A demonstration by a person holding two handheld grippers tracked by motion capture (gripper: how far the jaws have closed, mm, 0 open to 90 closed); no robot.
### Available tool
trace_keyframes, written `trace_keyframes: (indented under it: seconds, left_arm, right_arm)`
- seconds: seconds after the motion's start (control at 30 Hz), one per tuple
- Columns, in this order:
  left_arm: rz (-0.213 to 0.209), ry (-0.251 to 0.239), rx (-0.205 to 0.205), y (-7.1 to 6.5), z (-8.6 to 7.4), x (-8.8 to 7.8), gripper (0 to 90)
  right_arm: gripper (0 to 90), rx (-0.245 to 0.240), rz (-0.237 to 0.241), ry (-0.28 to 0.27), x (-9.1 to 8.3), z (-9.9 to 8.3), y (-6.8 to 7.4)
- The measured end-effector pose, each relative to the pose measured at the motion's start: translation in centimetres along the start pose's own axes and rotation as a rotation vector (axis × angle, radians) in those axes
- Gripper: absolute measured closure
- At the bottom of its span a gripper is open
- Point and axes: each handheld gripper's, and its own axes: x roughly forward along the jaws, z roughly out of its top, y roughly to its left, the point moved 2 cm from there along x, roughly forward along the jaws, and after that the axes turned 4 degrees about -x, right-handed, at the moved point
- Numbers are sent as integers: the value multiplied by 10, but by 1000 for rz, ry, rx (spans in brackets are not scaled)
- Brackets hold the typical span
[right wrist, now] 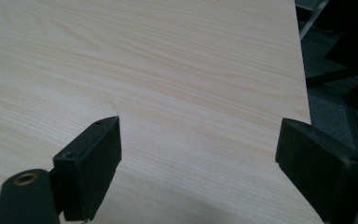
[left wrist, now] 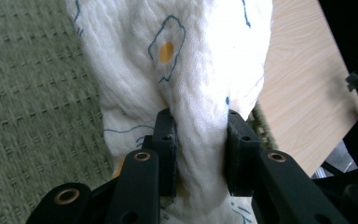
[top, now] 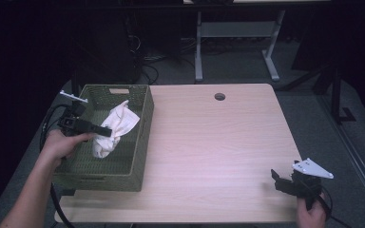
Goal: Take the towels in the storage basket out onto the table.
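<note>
No text, label, number – none legible.

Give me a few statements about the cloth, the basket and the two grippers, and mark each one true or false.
1. The left gripper is shut on the white printed cloth. True.
2. The cloth lies flat on the light wooden table. False: it is bunched up inside the green woven basket.
3. The right gripper holds nothing, its jaws wide apart. True.
4. The basket sits at the table's right edge. False: it sits at the left edge.
5. The right gripper reaches into the basket. False: it hovers by the table's near right corner.
</note>
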Motion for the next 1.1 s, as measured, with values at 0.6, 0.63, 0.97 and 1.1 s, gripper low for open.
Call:
trace_keyframes:
  seconds: [0.6,0.63,0.97,1.1]
  left_arm:
    - [-38,-6,84,-45,18,0,693]
    - [-43,-7,87,-48,19,1,693]
    - [-80,8,139,-73,26,14,693]
    - [-91,16,153,-81,28,21,693]
  right_arm:
    - [139,2,-1,-8,-1,1,0]
    - [139,2,-2,-9,-2,1,0]
    - [139,0,0,-12,-2,2,0]
    - [139,1,0,-12,-2,2,0]
